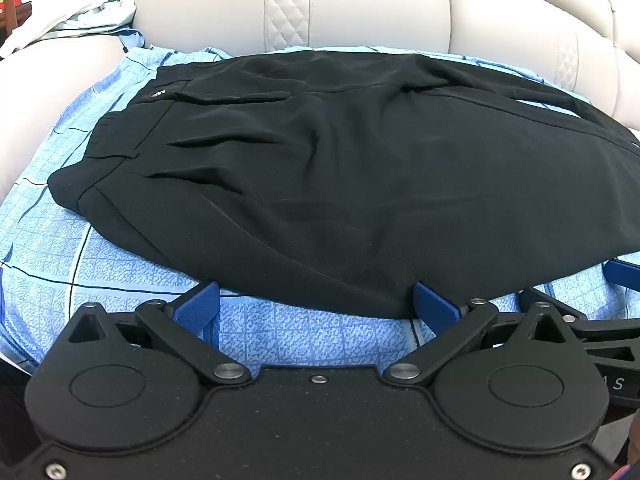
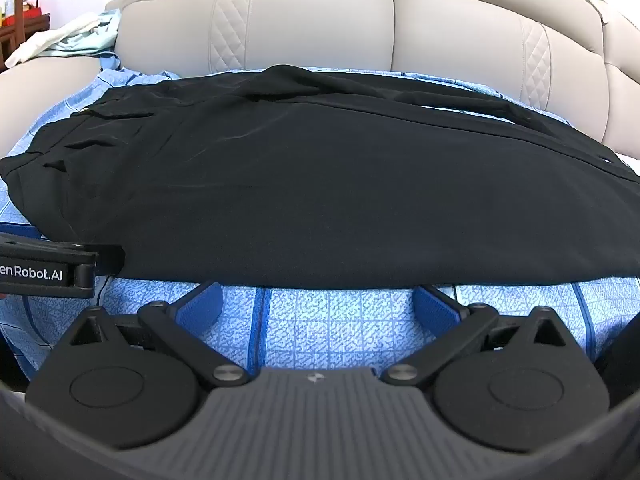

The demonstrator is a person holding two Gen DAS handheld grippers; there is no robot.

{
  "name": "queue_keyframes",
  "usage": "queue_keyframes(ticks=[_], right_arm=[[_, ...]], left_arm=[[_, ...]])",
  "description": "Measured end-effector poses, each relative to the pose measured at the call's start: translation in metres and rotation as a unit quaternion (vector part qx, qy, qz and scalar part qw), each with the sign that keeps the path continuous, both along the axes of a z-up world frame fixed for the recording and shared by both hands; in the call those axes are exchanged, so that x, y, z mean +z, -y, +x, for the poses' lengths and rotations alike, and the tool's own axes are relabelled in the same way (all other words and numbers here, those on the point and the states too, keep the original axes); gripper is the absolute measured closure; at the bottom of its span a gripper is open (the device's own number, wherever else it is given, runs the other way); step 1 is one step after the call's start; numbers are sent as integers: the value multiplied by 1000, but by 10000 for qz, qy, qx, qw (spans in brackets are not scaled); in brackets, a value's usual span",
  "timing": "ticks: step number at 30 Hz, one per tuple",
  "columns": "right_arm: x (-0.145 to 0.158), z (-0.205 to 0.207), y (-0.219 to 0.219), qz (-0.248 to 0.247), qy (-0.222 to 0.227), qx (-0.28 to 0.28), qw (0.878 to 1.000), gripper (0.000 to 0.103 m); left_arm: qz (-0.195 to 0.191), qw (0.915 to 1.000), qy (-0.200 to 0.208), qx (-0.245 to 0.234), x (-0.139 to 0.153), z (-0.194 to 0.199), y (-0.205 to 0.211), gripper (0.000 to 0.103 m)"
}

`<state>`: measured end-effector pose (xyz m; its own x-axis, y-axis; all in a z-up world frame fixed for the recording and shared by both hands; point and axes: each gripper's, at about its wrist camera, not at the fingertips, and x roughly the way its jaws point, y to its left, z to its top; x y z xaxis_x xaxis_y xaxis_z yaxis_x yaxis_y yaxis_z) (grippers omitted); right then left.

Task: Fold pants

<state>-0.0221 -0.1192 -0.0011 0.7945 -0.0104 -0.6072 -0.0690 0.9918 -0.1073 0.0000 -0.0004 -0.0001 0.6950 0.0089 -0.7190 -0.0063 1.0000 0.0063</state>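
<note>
Left wrist view is showing me the big stuff first: a cream leather sofa back (image 1: 360, 4) is filling the whole top of the picture, so that side is closed off. In front of it a blue patterned sheet (image 1: 100, 264) is covering the seat, and the black pants (image 1: 340, 184) are lying across it sideways, folded lengthwise as far as I can tell, waistband to the left and legs running off to the right. Some pale clothes (image 1: 80, 16) are sitting bunched up at the far left, well apart from the pants.

Edge-wise, the near hem line of the pants is hanging just ahead of both tools. I'm getting a decent strip of bare sheet on the left of the waistband and a narrower band along the near side, which is where I've got room to work.

My left gripper (image 1: 316, 304) is sitting spread wide, nothing between its blue pads (image 1: 200, 308); the right-hand pad is touching or just under the pants' near edge, hard to say which.

Right wrist view is giving me the same layout from further along the legs. My right gripper (image 2: 316, 304) is also gaping wide and holding nothing, both pads just short of the fabric edge with bare sheet between them. The left tool's body is poking in at that view's left side, near the pants' edge.
</note>
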Motion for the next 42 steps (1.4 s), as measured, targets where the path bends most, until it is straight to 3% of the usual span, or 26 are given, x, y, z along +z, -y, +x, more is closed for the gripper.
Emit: queue_keyframes(ticks=[42], right_arm=[[-1, -1, 0, -5, 30, 3, 10000, 0]], left_arm=[[-30, 10000, -4, 3, 0, 1, 1, 0]])
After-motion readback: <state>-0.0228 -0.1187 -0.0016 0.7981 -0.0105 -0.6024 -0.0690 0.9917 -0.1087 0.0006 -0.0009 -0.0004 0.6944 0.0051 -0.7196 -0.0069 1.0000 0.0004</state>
